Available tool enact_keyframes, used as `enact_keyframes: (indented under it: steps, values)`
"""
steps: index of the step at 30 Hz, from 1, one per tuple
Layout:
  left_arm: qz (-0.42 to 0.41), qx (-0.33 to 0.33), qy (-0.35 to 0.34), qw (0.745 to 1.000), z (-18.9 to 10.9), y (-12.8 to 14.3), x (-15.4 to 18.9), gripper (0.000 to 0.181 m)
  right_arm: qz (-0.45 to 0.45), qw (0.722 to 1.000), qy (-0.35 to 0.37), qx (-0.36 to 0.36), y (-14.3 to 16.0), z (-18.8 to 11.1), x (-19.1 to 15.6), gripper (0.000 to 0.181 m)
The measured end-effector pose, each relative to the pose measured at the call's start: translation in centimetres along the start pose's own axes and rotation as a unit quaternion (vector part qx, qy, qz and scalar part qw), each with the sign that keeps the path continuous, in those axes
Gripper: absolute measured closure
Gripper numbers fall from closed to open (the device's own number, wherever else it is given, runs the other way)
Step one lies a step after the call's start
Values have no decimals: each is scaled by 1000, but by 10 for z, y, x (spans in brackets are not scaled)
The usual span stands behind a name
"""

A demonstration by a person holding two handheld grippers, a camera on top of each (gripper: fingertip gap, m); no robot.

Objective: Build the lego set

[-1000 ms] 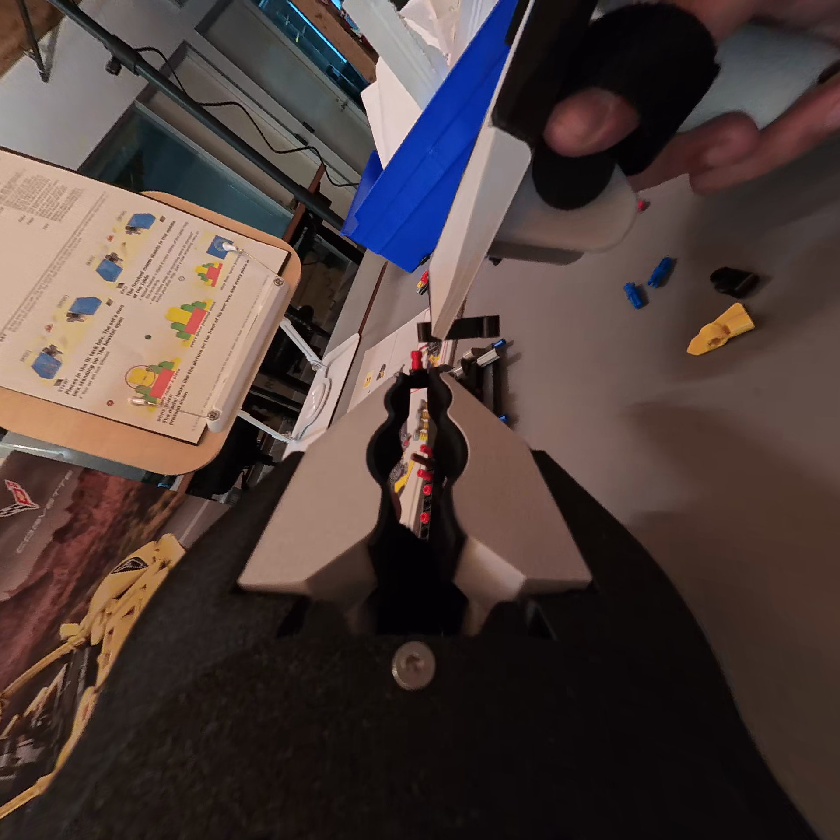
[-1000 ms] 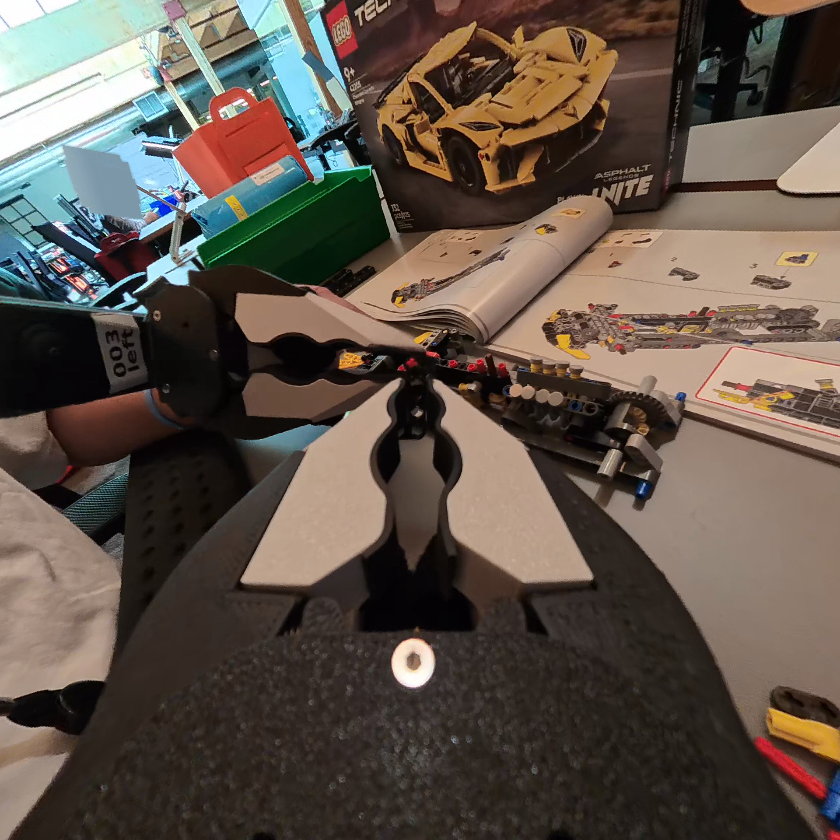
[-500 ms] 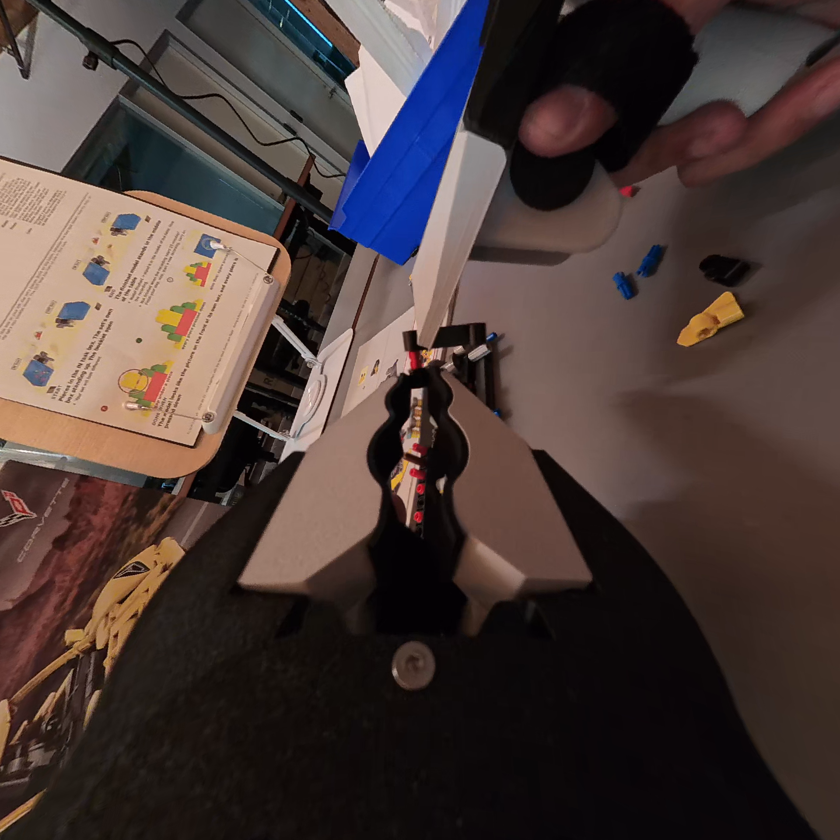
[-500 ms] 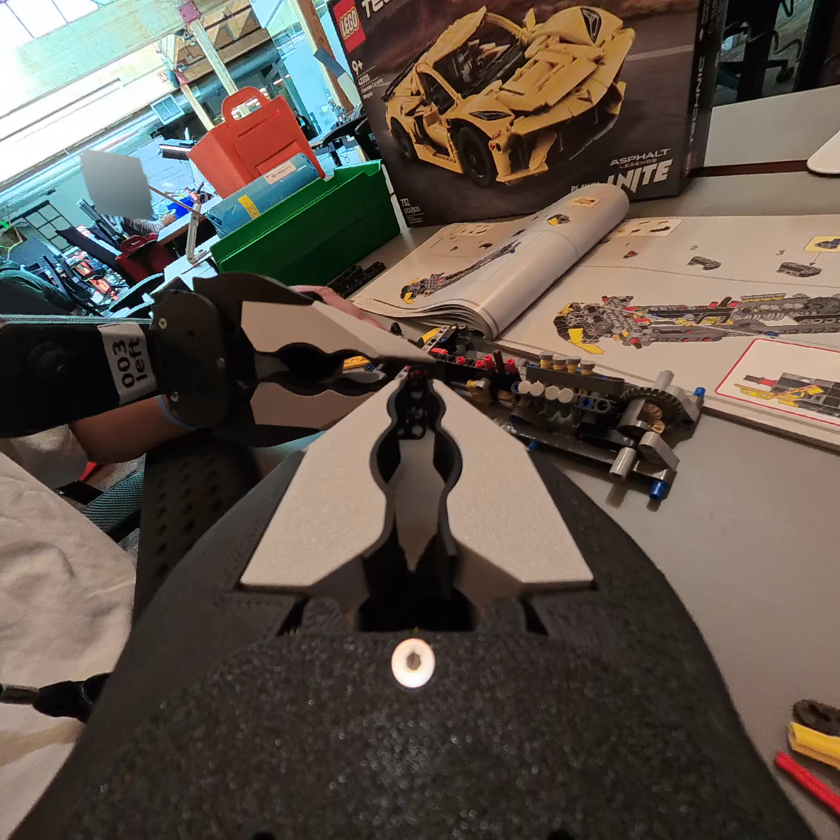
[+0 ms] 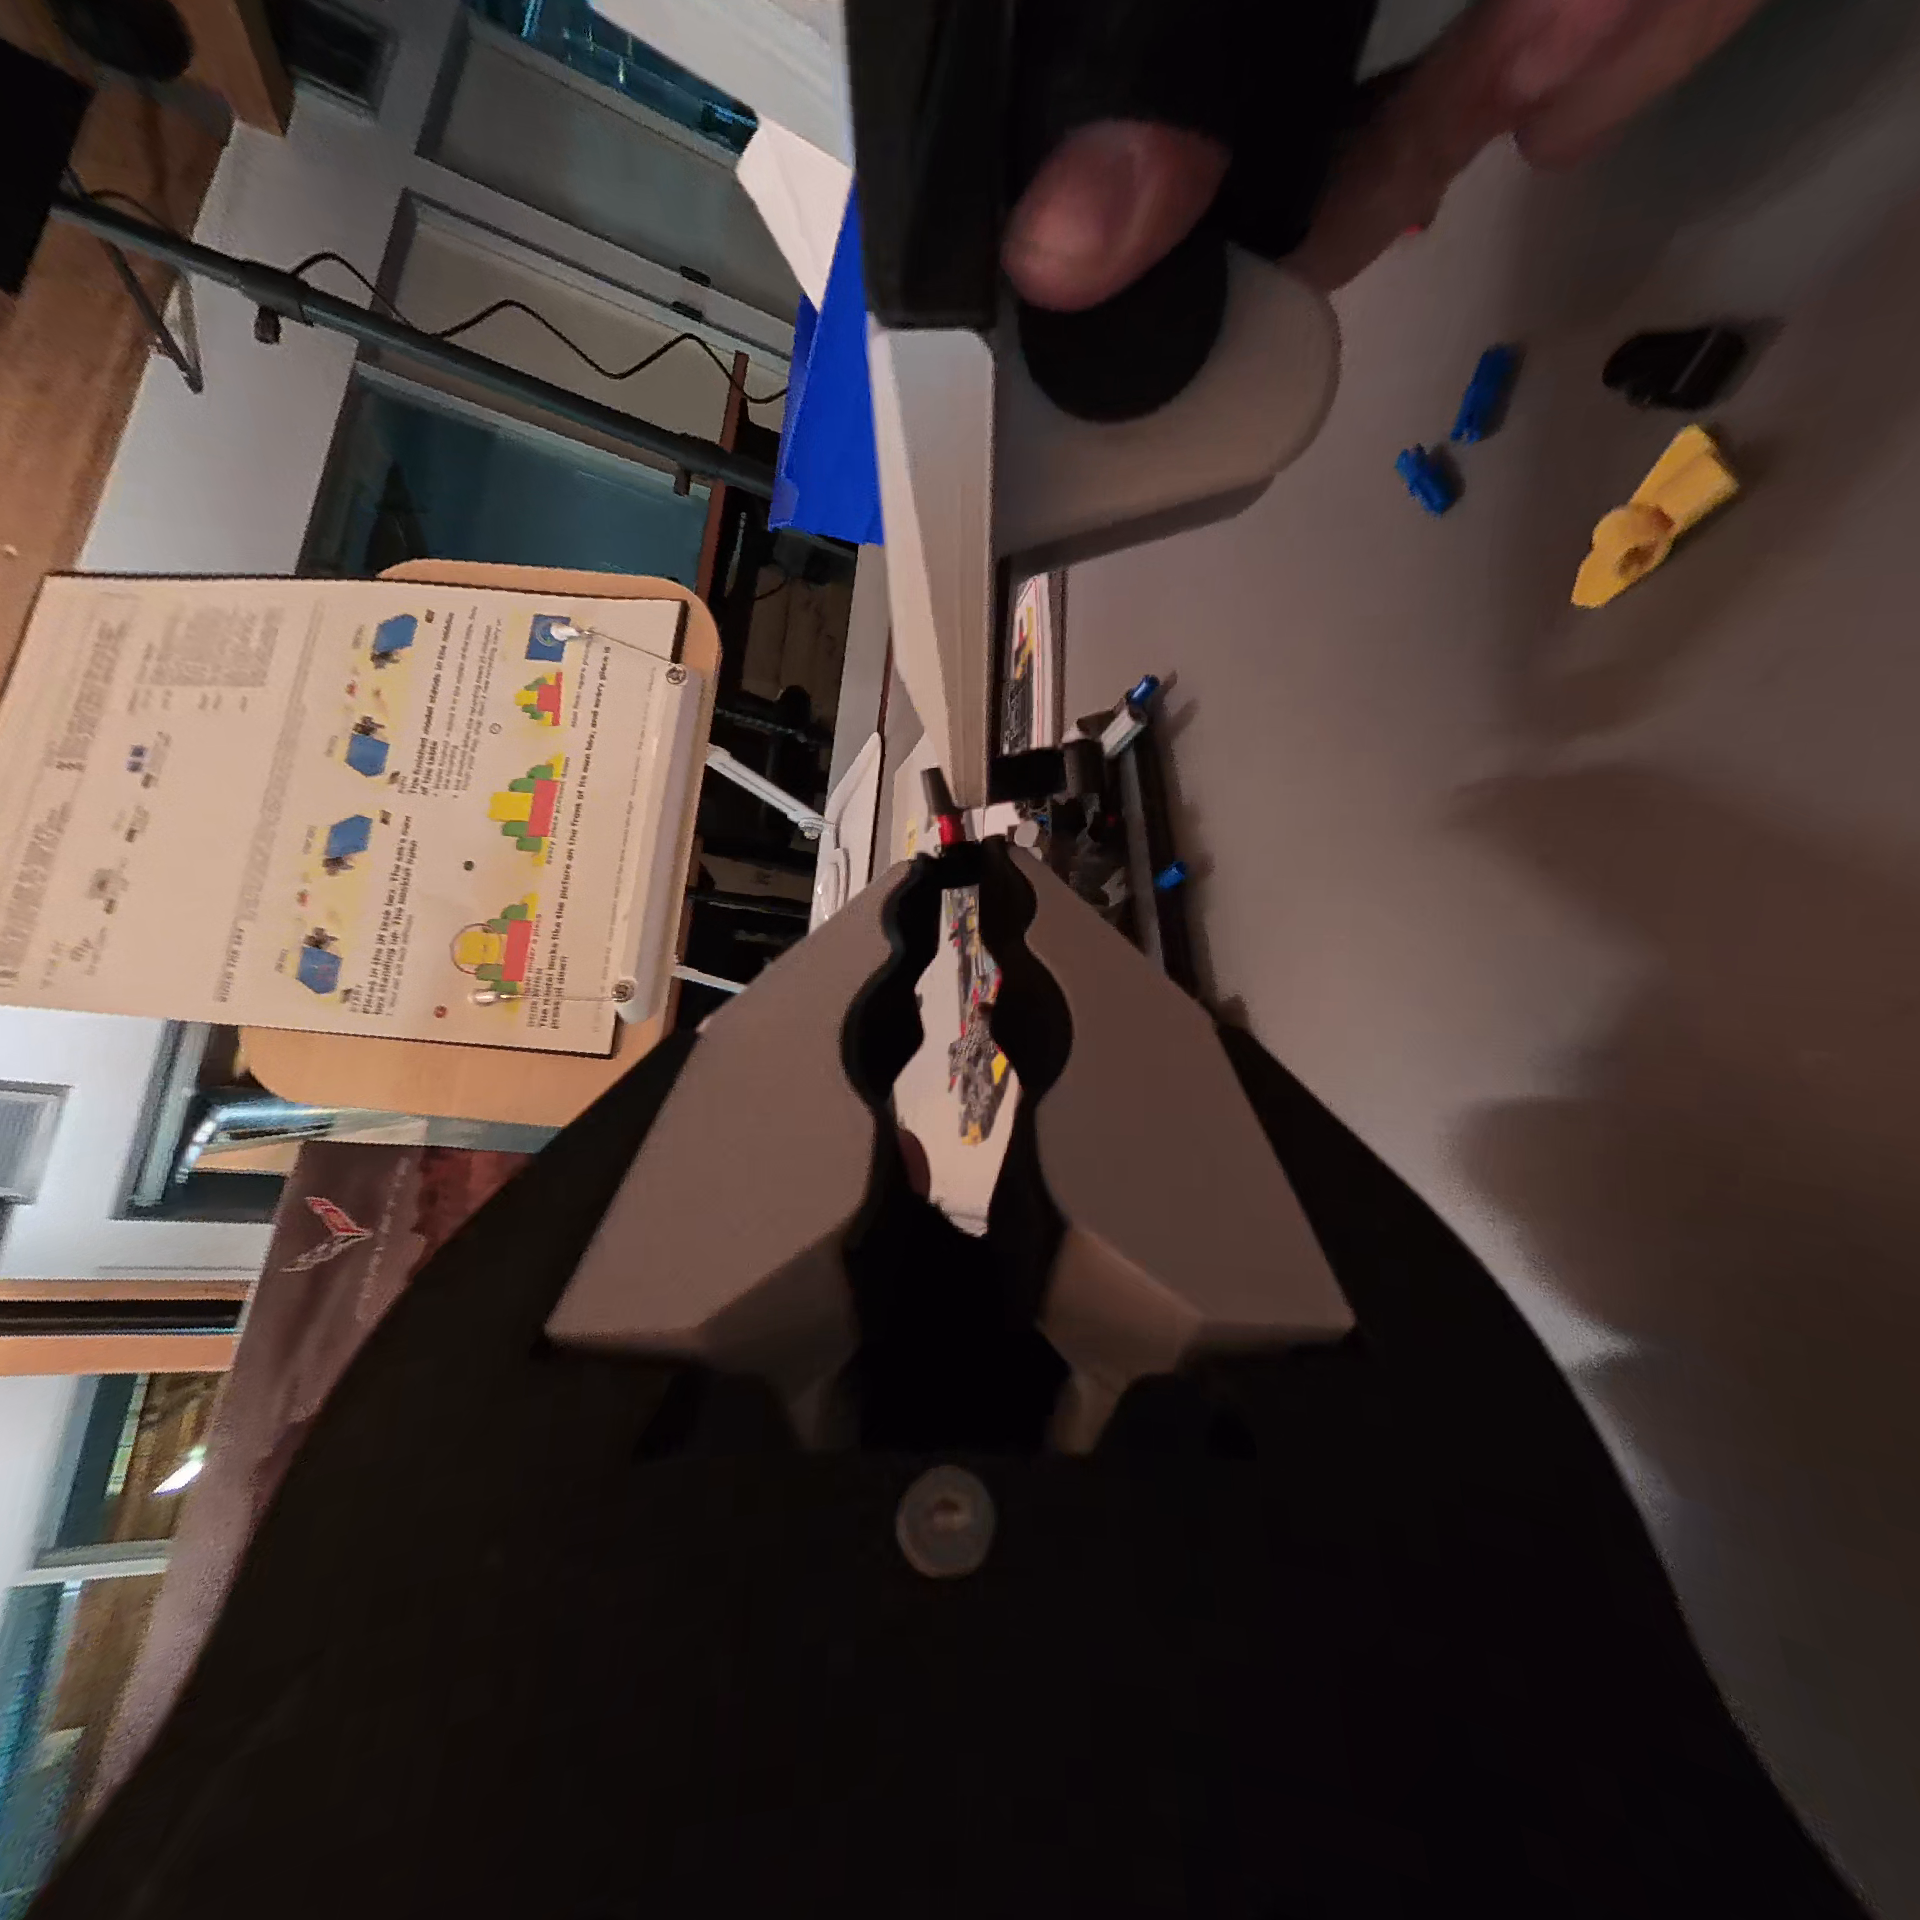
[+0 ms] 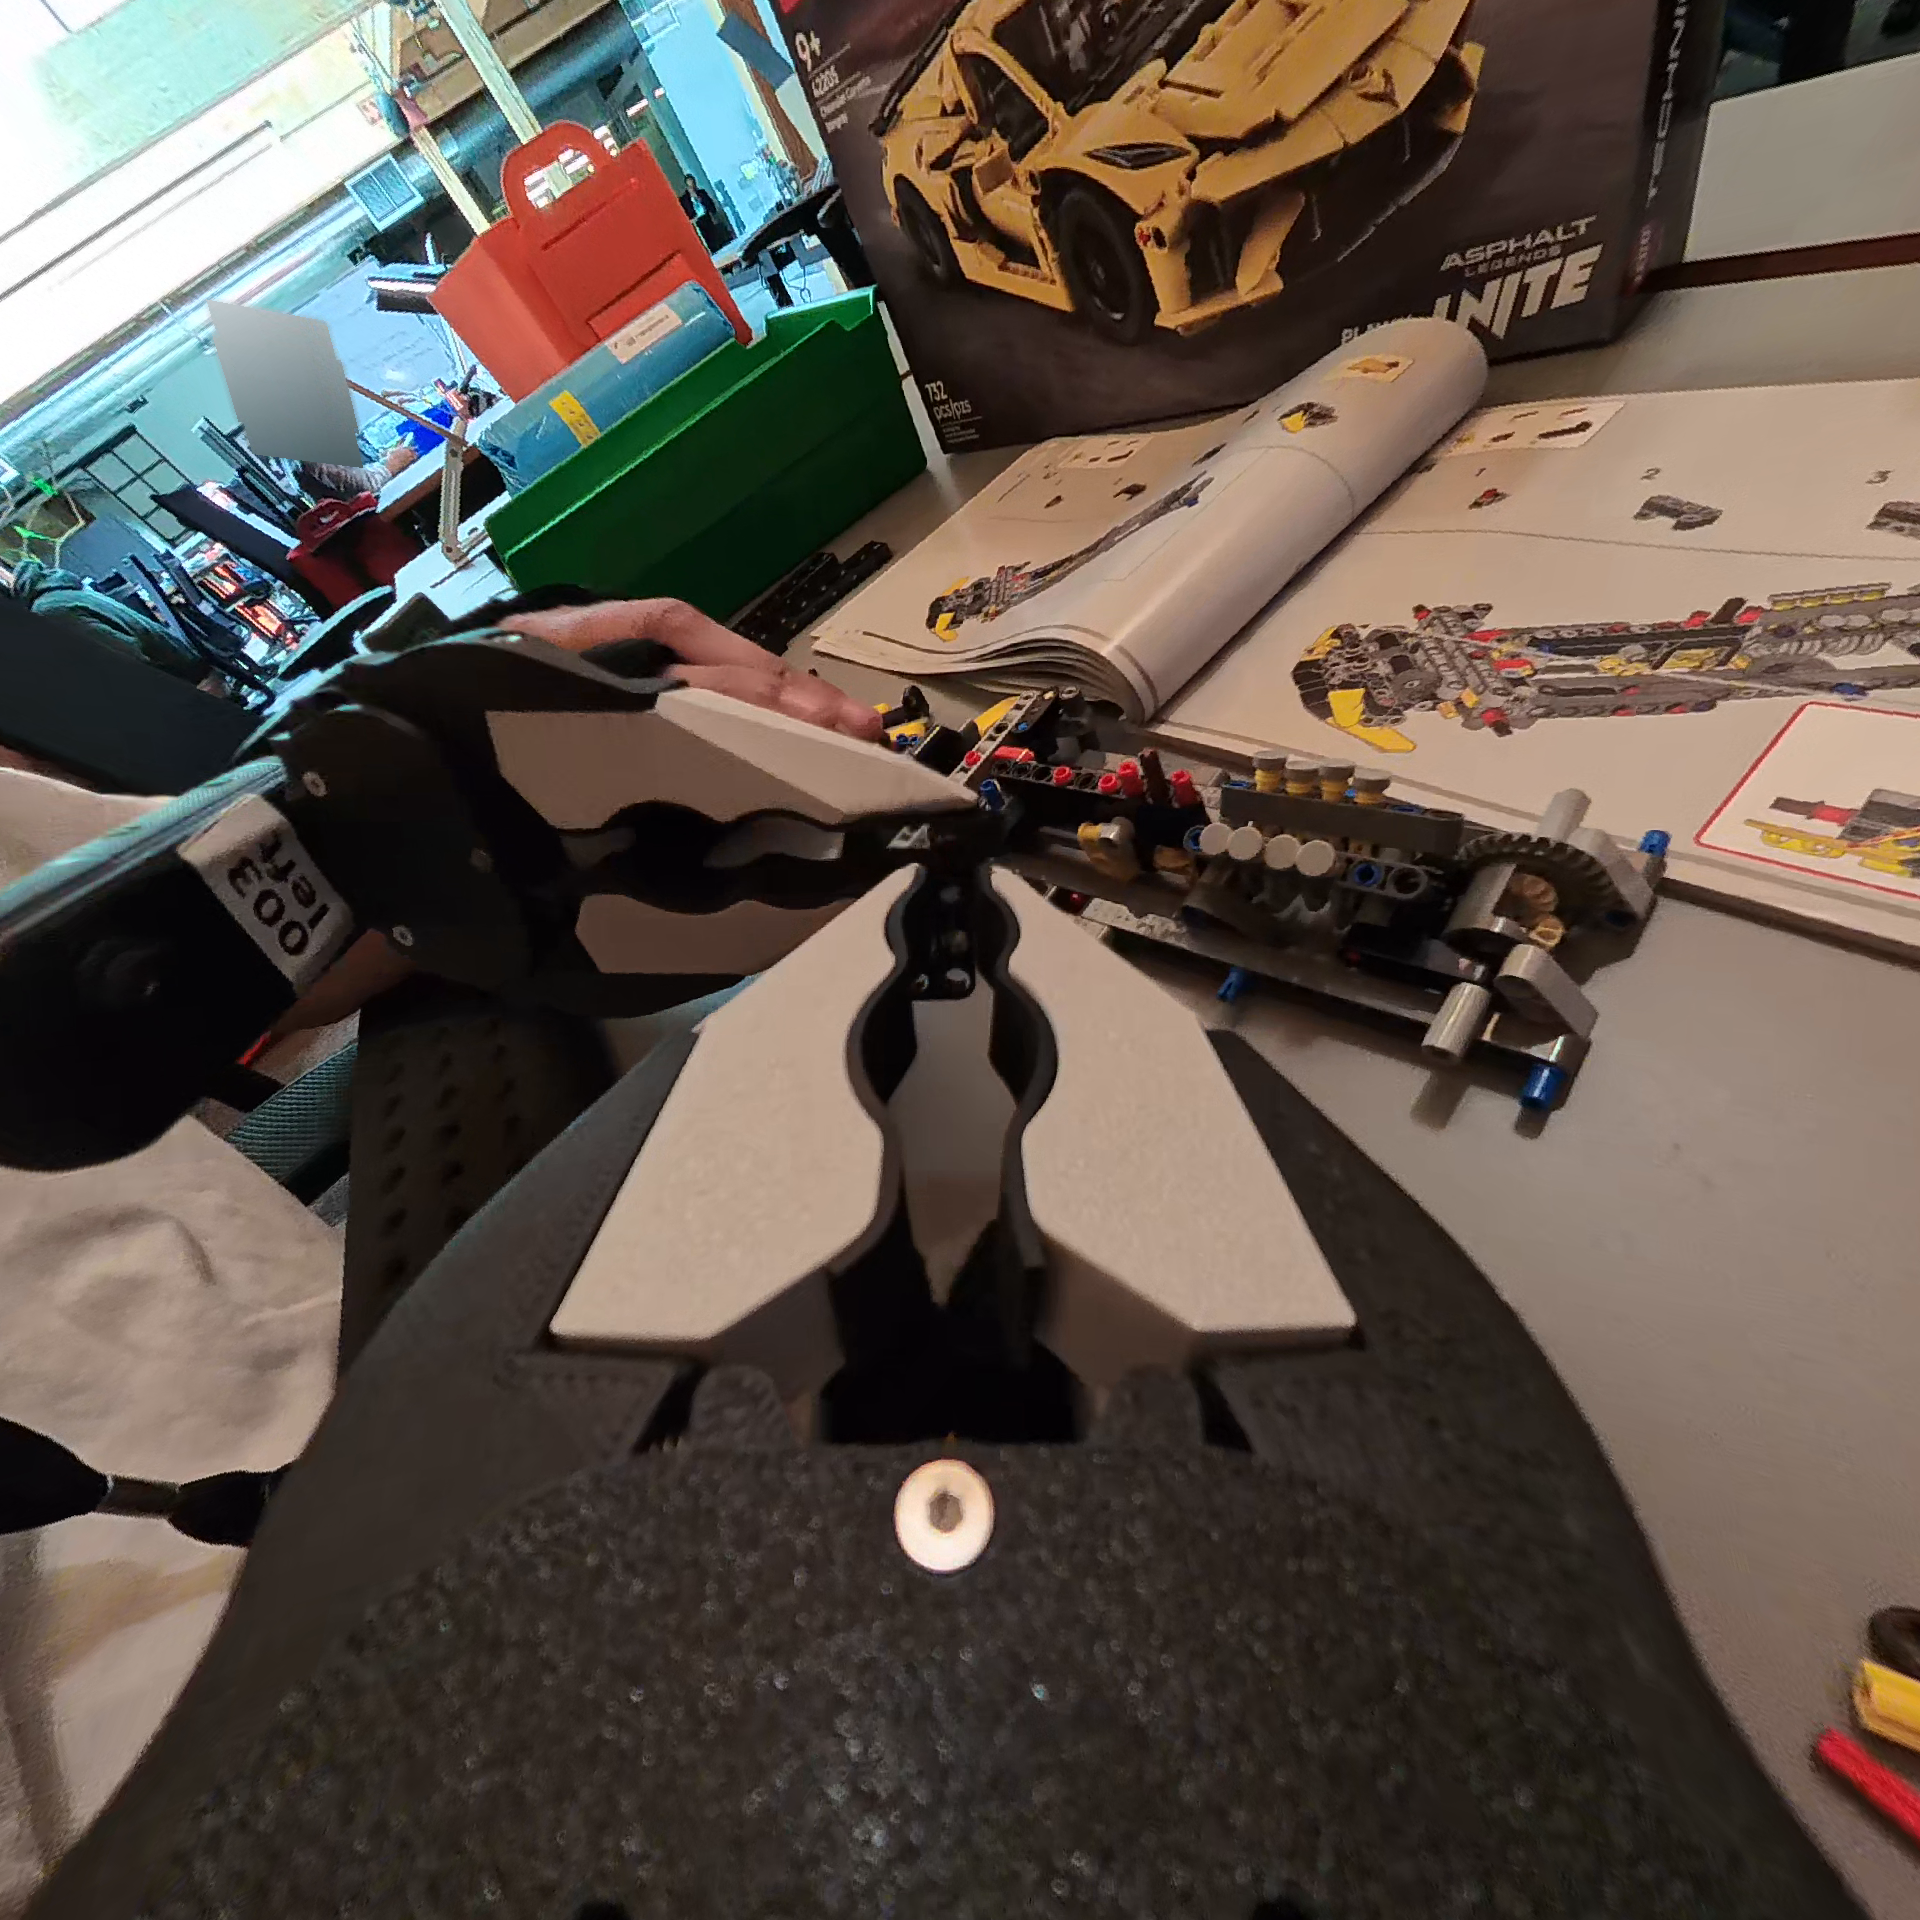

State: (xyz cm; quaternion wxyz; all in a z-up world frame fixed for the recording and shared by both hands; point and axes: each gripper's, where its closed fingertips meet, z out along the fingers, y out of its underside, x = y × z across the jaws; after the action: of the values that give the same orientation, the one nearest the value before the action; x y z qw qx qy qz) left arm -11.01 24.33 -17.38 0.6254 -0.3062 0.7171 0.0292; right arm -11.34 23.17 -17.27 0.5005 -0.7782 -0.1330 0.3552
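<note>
– So, what have you got closest to you?

– My right gripper (image 6: 951,883) is clenched on a short black beam (image 6: 943,940), which stands on end between the fingers with its holes facing me. The beam's top end is right at the near end of the chassis (image 6: 1340,862).

– And the other one?

– My left gripper (image 5: 961,868) comes in from the side, tips pinched together on that same end of the chassis, as far as I can judge. A red pin (image 5: 948,831) pokes out just past its tips. The two grippers almost touch there.

– Where's the chassis itself?

– Flat on the table (image 6: 1558,1247), long way across, its far side against the open manual (image 6: 1195,540). The box (image 6: 1195,156) stands behind that.

– How do you seat the beam cleanly?

– I think the trick is lining a beam hole up with the pin before pushing. I'd brace with the left so the chassis can't slide, then press straight along the pin, not at an angle. If the beam tilts in my grip, it will jam or pop out. I can't see the pin's tip from the right side, so I'd go slowly and feel for the click.
</note>
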Motion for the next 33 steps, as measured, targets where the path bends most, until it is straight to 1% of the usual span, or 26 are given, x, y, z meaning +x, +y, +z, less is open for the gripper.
enact_keyframes:
  steps: [4,7,11,14,21,24,28,31,33]
  values:
    - [42,-4,-2,999,-1,1,3,176,3,1000,-6,-16,5,2,-1,176]
    - [66,2,0,998,-4,-1,5,176,24,999,-31,-20,7,1,-4,176]
    - [146,-3,-1,989,-6,-1,11,176,50,997,-50,-42,15,2,-5,176]
    - [175,-7,9,985,-7,1,16,176,62,995,-55,-60,21,4,-5,176]
    - [166,-2,64,984,-12,1,33,176,42,991,-51,-117,40,7,-7,176]
    - [171,-4,75,983,-13,2,36,177,40,989,-52,-131,45,9,-8,176]
    - [175,-2,82,981,-15,1,38,177,46,988,-64,-135,46,9,-11,176]
    - [148,0,81,986,-15,1,34,177,54,989,-68,-117,41,9,-10,176]
    - [116,2,85,990,-14,3,33,177,49,991,-62,-107,38,10,-9,176]
